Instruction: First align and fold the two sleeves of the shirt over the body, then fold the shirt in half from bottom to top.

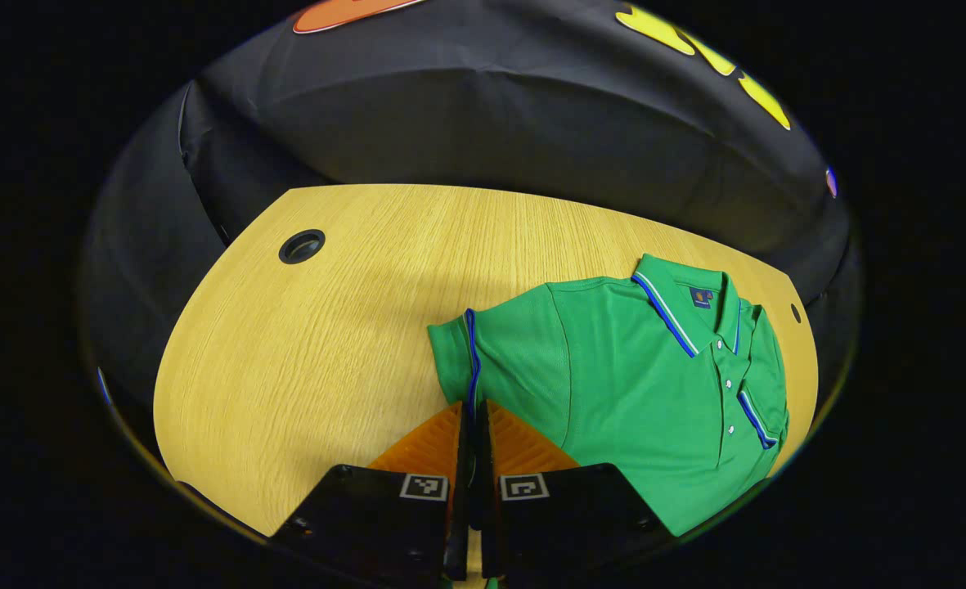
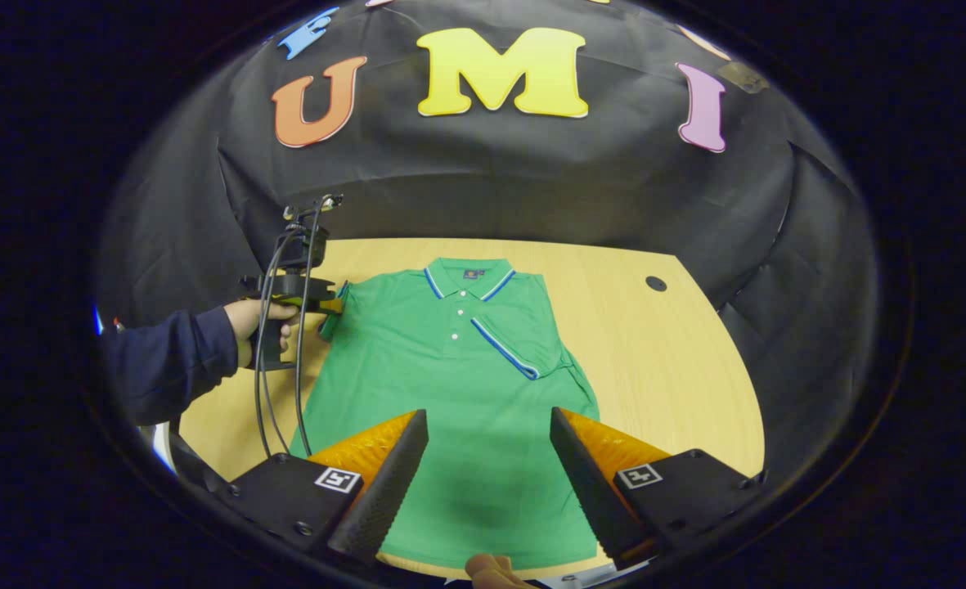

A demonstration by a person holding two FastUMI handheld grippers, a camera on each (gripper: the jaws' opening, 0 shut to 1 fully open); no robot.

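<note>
Closed almost fully, the left gripper (image 1: pixel 473 417) occupies the bottom of the left gripper view, its two fingers pinching the blue-trimmed cuff of the shirt's left sleeve (image 1: pixel 460 360) between them. That sleeve extends outward from the green polo shirt (image 1: pixel 646 384), which lies flat on the wooden table (image 1: pixel 327 343), collar (image 1: pixel 683 307) toward the booth wall. Across the button placket, the other sleeve (image 1: pixel 757 409) is folded over the chest, its blue-edged cuff lying diagonally. A round cable hole (image 1: pixel 301 245) sits in the tabletop well apart from the shirt. In the right gripper view, the right gripper (image 2: pixel 489 458) sits in the foreground with its fingers spread wide apart, holding nothing, above the lower half of the shirt (image 2: pixel 450 393). The folded sleeve (image 2: pixel 519 339) rests on the chest beside the placket. At the far side of the garment, a hand (image 2: pixel 258 319) in a dark sleeve (image 2: pixel 176 360) holds the left gripper (image 2: pixel 331 305) at the outstretched cuff, with cables (image 2: pixel 278 352) hanging from the device. A second cable hole (image 2: pixel 656 283) appears in the table (image 2: pixel 679 376) near the rear edge.
</note>
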